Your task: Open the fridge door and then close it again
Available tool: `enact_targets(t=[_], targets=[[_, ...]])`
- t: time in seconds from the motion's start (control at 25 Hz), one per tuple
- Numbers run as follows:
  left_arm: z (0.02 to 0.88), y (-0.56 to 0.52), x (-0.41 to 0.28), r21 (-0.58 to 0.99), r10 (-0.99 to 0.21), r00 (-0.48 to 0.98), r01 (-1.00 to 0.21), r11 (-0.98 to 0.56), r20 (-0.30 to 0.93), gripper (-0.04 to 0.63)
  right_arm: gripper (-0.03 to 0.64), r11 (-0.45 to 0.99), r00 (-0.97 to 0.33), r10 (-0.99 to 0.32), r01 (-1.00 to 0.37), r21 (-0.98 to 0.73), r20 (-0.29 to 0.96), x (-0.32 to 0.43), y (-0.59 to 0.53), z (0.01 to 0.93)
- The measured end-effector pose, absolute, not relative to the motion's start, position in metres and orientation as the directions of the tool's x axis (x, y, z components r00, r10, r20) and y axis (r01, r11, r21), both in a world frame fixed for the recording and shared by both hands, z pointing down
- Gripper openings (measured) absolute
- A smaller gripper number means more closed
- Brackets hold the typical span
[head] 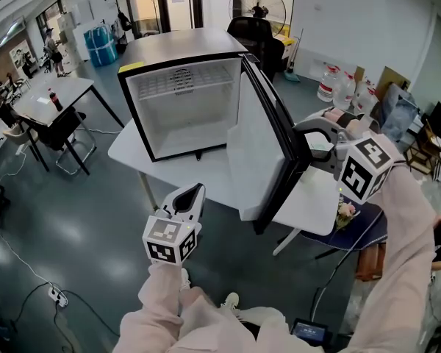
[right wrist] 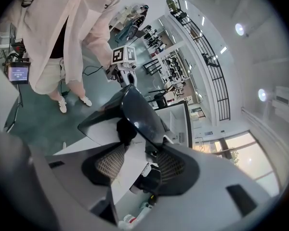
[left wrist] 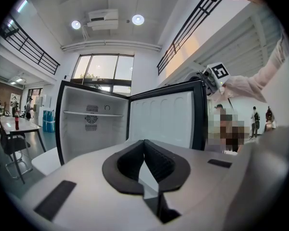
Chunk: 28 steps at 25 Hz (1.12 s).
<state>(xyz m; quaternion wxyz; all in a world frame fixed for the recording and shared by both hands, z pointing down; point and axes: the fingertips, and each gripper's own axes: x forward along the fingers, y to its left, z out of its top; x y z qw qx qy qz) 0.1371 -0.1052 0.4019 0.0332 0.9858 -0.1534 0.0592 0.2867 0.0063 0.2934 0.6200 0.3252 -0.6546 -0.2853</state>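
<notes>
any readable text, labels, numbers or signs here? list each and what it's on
No text is legible.
Yellow sticker on the black mini fridge: too small.
Small screen by the person's feet: blurred.
Marker cubes on left gripper and right gripper: square patterns, no words.

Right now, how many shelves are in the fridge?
1: a wire shelf high in the fridge, with nothing on it. The inner side of the open door shows none.
</notes>
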Motion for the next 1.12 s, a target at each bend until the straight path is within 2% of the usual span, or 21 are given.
enact_targets(t=[0.52,1.12], targets=[[0.407,-0.114,0.120,0.060,-0.323,0.938,-0.332,-0.941,0.128,0.011,0.193,0.619,-0.017,-0.785,-0.043,0.784,0.619,0.263,-0.010,0.293],[0.402,-0.162,0.078,0.064,-0.404,0.907,-0.414,-0.908,0.120,0.011,0.155,0.608,-0.051,-0.792,0.031,0.793,0.609,0.210,-0.059,0.291]])
